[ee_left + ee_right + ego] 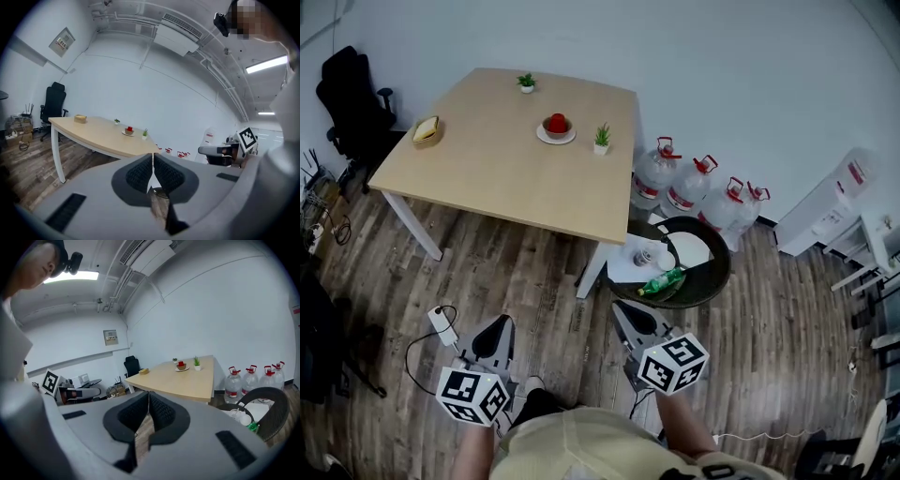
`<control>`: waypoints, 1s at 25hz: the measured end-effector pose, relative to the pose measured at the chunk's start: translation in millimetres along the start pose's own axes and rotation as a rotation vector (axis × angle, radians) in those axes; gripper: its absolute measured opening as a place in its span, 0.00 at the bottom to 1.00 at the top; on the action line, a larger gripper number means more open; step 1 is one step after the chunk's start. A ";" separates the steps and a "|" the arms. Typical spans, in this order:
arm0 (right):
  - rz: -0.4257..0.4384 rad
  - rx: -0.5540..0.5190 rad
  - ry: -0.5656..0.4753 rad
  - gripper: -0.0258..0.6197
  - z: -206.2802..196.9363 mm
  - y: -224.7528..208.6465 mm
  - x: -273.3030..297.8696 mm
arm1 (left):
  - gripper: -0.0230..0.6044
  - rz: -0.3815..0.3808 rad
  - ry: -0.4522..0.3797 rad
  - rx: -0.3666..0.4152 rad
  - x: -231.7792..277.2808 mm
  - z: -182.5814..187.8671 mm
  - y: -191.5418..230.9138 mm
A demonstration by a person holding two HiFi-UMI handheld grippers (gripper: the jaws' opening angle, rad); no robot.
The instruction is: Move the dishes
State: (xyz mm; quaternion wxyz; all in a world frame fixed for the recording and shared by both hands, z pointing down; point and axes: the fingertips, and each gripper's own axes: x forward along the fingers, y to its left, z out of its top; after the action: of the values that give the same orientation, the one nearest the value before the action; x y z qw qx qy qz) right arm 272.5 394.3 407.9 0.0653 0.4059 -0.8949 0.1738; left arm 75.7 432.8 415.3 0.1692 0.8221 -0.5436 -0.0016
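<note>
**Both claws pressed together, the dishes on the bench**

The left claw [496, 322] and the right claw [624, 312] were held low over the wooden plank floor [516, 272], well apart from the bench [506, 183]. In the left gripper view, the two dark ribbed pads of the left claw [153, 162] were pressed together with nothing between them. The right gripper view showed the same for the right claw [148, 402]: pads together, nothing pinched. Each claw carried one cube with black and white square markers.

The bench had a smooth, light wooden top, rectangular, on white legs. Near its far side stood one round white plate [556, 137]. On the plate was one small brown bowl [557, 126] with something red in it. Two small green plants [601, 138] in white pots stood on the bench, one just beside the plate and one further back. One small tan basket [427, 129] lay near the left edge.

Beyond the right end of the bench stood four clear water jugs [654, 171] with red caps. Before them was one round dark woven seat [724, 272] with a green bottle [662, 282] in it.
</note>
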 end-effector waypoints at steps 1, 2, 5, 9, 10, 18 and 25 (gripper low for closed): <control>0.002 -0.005 0.005 0.07 0.6 2.6 6.9 | 0.07 -0.007 0.005 0.003 1.4 0.3 4.8; 0.005 -0.010 0.010 0.07 1.3 5.2 13.8 | 0.07 -0.010 0.010 0.008 2.7 0.4 10.1; 0.018 -0.023 0.017 0.07 5.8 14.0 34.5 | 0.07 -0.005 0.023 0.019 4.4 2.9 28.4; 0.037 -0.030 0.016 0.07 10.1 27.5 61.9 | 0.07 0.007 0.028 0.026 1.1 7.6 54.6; 0.041 -0.032 0.017 0.07 11.6 30.0 69.3 | 0.07 0.009 0.028 0.028 0.8 9.3 60.8; 0.068 -0.038 0.043 0.21 15.7 54.7 120.7 | 0.07 0.022 0.051 0.026 -11.3 12.0 106.6; 0.088 -0.054 0.063 0.26 29.5 47.5 159.9 | 0.07 0.048 0.067 0.024 9.2 19.4 133.3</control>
State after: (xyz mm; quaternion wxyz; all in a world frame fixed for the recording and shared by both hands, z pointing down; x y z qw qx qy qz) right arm 131.8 300.1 409.4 0.0968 0.3586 -0.9137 0.1650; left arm -43.2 372.3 436.0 0.1772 0.8105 -0.5572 0.0364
